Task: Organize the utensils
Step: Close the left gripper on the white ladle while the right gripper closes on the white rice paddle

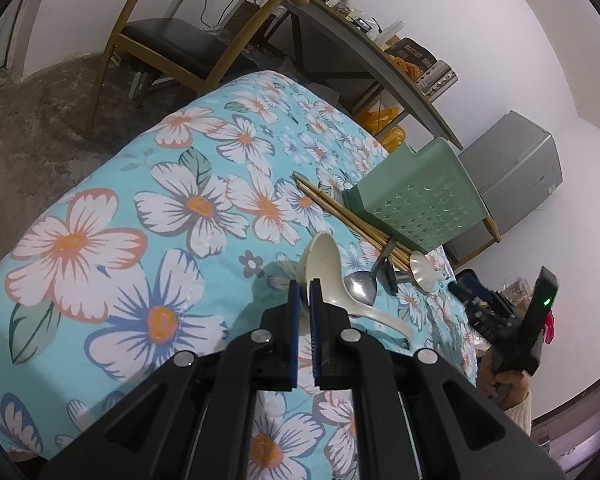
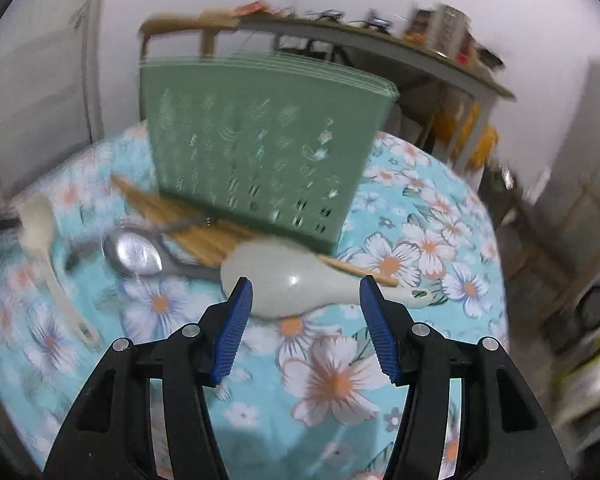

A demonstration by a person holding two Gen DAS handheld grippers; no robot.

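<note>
A green perforated utensil holder [image 1: 420, 204] [image 2: 260, 148] stands on the floral tablecloth. Wooden chopsticks [image 1: 340, 212] [image 2: 180, 216] lie beside its base. A metal spoon [image 1: 362, 286] [image 2: 134, 256] and a pale rice paddle [image 1: 422, 266] [image 2: 292, 284] lie in front. My left gripper [image 1: 305, 286] is shut on the rim of a cream ladle [image 1: 324, 268], also seen in the right wrist view [image 2: 40, 232]. My right gripper [image 2: 306, 292] is open, fingers either side of the rice paddle, just short of it.
The floral tablecloth [image 1: 140, 240] covers a round table. A wooden chair [image 1: 168, 44] and a cluttered grey shelf [image 1: 380, 52] stand behind it. A grey cabinet [image 1: 516, 176] is at the right. The right wrist view is motion-blurred.
</note>
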